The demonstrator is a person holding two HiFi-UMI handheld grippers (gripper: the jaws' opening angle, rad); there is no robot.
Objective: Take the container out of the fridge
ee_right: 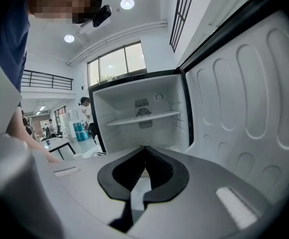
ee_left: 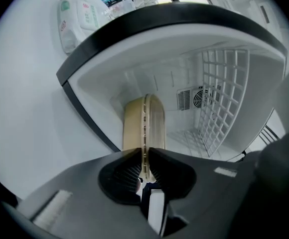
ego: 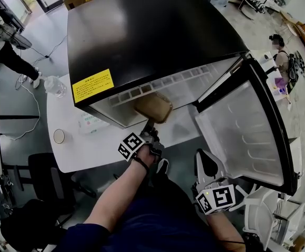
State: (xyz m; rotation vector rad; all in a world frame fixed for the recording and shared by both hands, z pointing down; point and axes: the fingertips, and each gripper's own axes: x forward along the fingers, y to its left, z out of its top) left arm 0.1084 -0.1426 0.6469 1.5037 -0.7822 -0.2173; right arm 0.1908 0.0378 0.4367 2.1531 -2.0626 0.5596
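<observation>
Bright, even light fills the head view, with a soft sheen on the black fridge (ego: 152, 30) top and a pale wash on its open door (ego: 247, 140). Round ceiling lamps (ee_right: 127, 3) flare white in the right gripper view. Both gripper views bow hard toward black corners. The left tongs (ee_left: 144, 153) and right tongs (ee_right: 145, 149) sit close and soft, while the container (ee_left: 144, 121) beyond is sharper.
</observation>
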